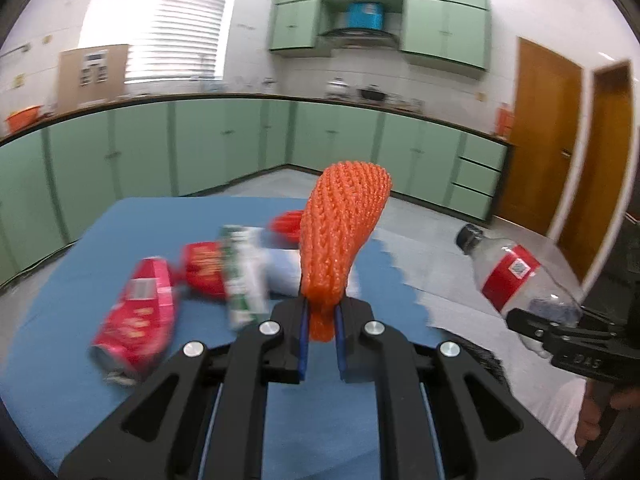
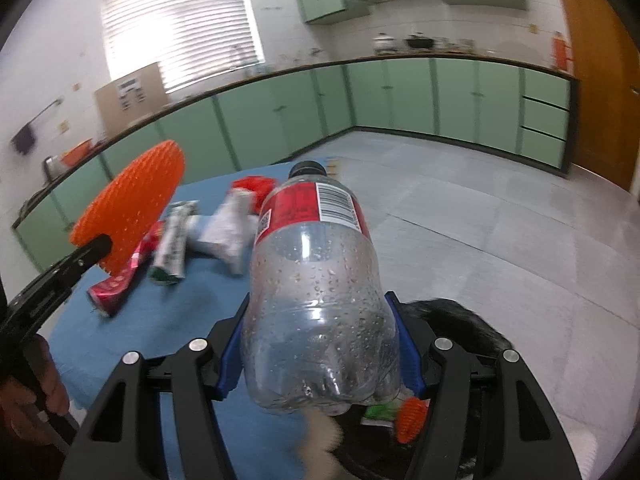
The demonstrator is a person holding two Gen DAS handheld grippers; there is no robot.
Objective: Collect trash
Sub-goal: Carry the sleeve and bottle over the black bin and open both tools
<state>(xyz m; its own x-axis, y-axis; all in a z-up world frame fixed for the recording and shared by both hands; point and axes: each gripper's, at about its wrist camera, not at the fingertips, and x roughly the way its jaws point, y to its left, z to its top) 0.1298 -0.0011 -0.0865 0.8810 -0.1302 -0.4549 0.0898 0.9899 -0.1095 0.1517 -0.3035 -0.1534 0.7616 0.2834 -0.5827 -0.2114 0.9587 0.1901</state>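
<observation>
Left wrist view: the left gripper (image 1: 320, 332) is pinched tight on the narrow end of an orange foam net (image 1: 340, 236), so the light sleeve stands up clear of the blue table (image 1: 60, 300). To its right, the right gripper (image 2: 320, 360) stands wide around the base of a clear plastic bottle (image 2: 316, 300), clamping it — cap pointing away. Both pieces are lifted off the table, likely bound for the black bin bag (image 2: 460, 324) below the bottle. Red wrappers (image 1: 138, 312) and a green-and-white carton (image 1: 244, 276) lie uncollected.
</observation>
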